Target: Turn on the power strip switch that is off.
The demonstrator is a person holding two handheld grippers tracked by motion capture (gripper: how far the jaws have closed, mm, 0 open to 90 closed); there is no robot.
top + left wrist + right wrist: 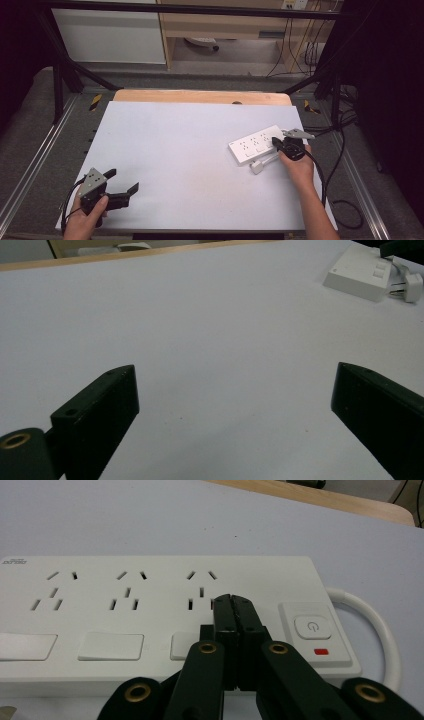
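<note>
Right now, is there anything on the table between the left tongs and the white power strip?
No. In the high view the table is bare between the open left tongs and the power strip; the left gripper view shows the same.

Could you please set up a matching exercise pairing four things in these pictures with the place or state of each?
Things:
1. left tongs
2. right tongs
3. plug
4. power button

Places or states:
A. closed, over the power strip
B. lying on the table beside the strip's near edge
C. open, at the table's near left corner
D. on the strip, above a small red mark

Pairs: 1-C, 2-A, 3-B, 4-D
</note>
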